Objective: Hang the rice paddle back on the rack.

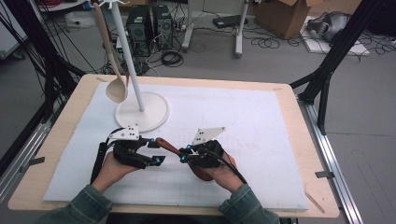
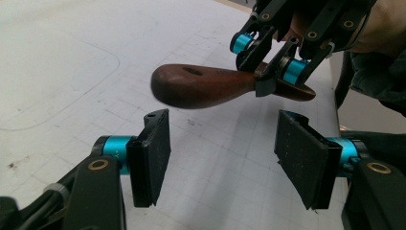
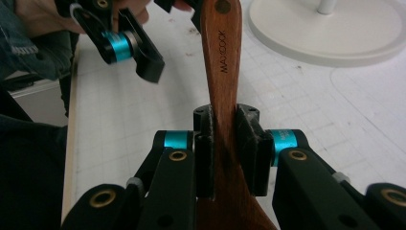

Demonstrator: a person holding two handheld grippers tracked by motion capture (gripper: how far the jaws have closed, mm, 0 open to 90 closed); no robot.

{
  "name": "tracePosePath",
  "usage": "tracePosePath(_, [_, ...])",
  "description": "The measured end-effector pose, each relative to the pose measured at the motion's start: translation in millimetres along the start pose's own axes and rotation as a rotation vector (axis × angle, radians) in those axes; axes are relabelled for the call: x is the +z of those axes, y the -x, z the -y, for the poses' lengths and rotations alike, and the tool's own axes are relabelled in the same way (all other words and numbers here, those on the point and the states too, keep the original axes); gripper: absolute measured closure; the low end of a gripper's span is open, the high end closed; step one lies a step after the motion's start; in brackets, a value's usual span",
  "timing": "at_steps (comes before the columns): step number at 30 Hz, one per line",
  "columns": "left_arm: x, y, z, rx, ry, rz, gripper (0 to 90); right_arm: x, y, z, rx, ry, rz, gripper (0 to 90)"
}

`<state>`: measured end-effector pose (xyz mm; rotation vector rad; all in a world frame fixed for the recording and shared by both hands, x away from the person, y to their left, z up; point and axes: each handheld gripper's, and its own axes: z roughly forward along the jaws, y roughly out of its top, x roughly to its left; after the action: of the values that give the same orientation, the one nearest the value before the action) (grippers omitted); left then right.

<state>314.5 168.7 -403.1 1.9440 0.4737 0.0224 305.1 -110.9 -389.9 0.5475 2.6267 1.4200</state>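
A dark brown wooden spoon (image 1: 167, 145) is held level just above the white mat. My right gripper (image 1: 184, 154) is shut on the middle of its handle (image 3: 222, 57), one pad on each side. The handle's free end (image 2: 201, 86), with a small hole, points toward my left gripper (image 1: 158, 152). That gripper (image 2: 222, 158) is open, its pads standing wide just short of and below the handle end, touching nothing. The spoon's bowl is mostly hidden under the right hand. My right gripper (image 3: 224, 129) sees the left gripper's finger (image 3: 143, 57) beside the handle tip.
A white stand with a round base (image 1: 142, 113) and a thin pole rises at the back left of the mat (image 1: 261, 140). A pale wooden spoon (image 1: 116, 86) hangs from it. The wooden table's edge (image 1: 309, 154) borders the mat.
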Motion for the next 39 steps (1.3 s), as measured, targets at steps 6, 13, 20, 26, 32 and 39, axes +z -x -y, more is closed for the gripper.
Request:
tracePosePath(6, [2.2, 0.1, -0.8, -0.01, 0.008, 0.012, 38.4, 6.6, -3.9, -3.4, -0.007, 0.002, -0.005, 78.2])
tracePosePath(13, [2.2, -0.7, -0.6, -0.023, 0.012, 0.015, 41.4, 13.3, -5.5, -3.3, -0.008, 0.004, -0.007, 78.2])
tracePosePath(20, [2.8, -0.5, -0.5, -0.027, 0.006, 0.009, 44.5, 19.6, -7.3, -1.9, -0.015, -0.006, -0.011, 78.3])
tracePosePath(26, [2.1, -0.8, -1.1, -0.036, 0.017, 0.011, 47.4, 19.2, -6.9, -1.8, -0.013, -0.002, -0.018, 76.8])
tracePosePath(32, [1.6, -0.8, -2.0, -0.041, 0.023, 0.008, 49.4, 21.6, -4.9, -0.8, -0.005, -0.016, -0.037, 70.6])
tracePosePath(39, [0.5, 0.0, -5.4, -0.052, 0.033, 0.003, 53.8, 22.8, -5.0, -0.6, -0.009, -0.02, -0.048, 70.6])
